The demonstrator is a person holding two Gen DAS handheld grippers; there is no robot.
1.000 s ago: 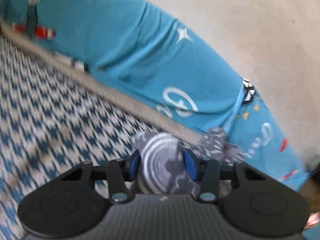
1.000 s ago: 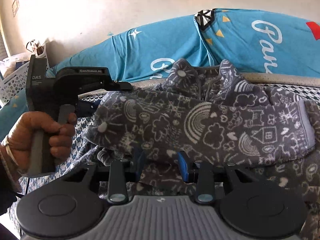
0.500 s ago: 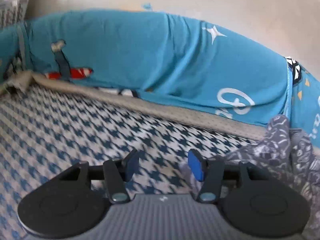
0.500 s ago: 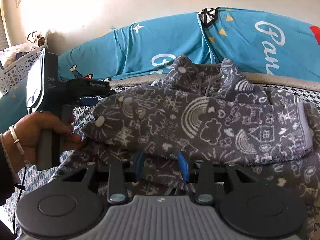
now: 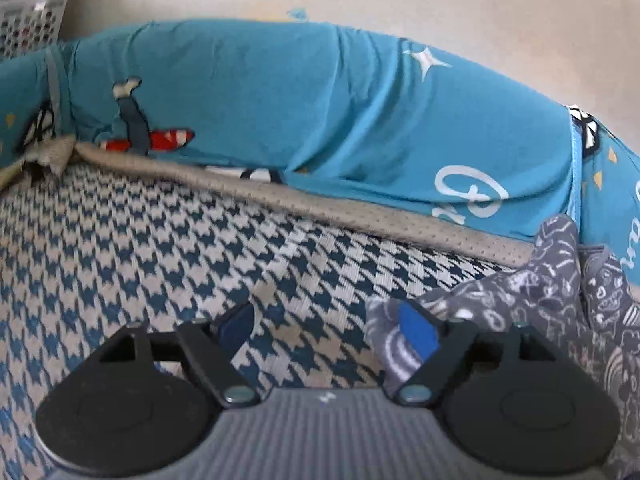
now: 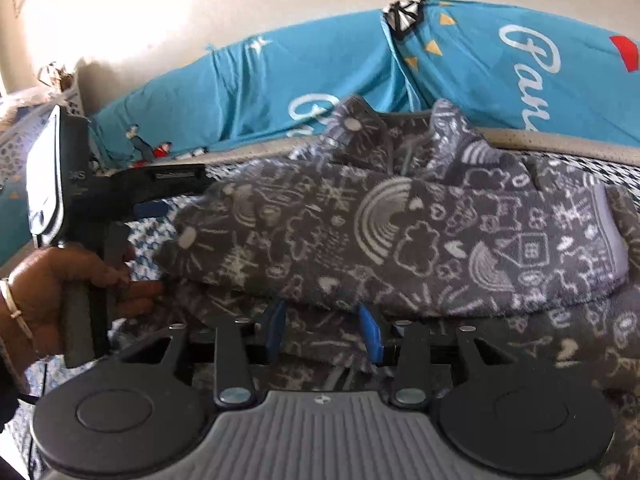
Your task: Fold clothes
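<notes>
A grey fleece garment [image 6: 400,232] with white doodle print lies on the houndstooth cover, one part folded across its front. My right gripper [image 6: 323,331] sits under the fold's near edge. Its jaws are opening a little, and gathered grey fabric is still pressed between the blue pads. In the left wrist view my left gripper [image 5: 326,330] is opening wide, with only the cover between its fingers. The grey garment [image 5: 520,292] lies just past its right finger. A person's hand [image 6: 60,280] grips the left tool at the garment's left end.
The blue-and-white houndstooth cover [image 5: 160,248] spreads out left of the garment. Turquoise printed bolsters [image 5: 280,100] run along the back against a pale wall, with a beige piped edge [image 5: 320,208] below them. A white lattice basket [image 5: 28,20] stands at the far left.
My left gripper let go of the grey fabric, opened wide and levelled out, so the fabric now lies off to its right. The right jaws are slightly wider, fabric still between them.
</notes>
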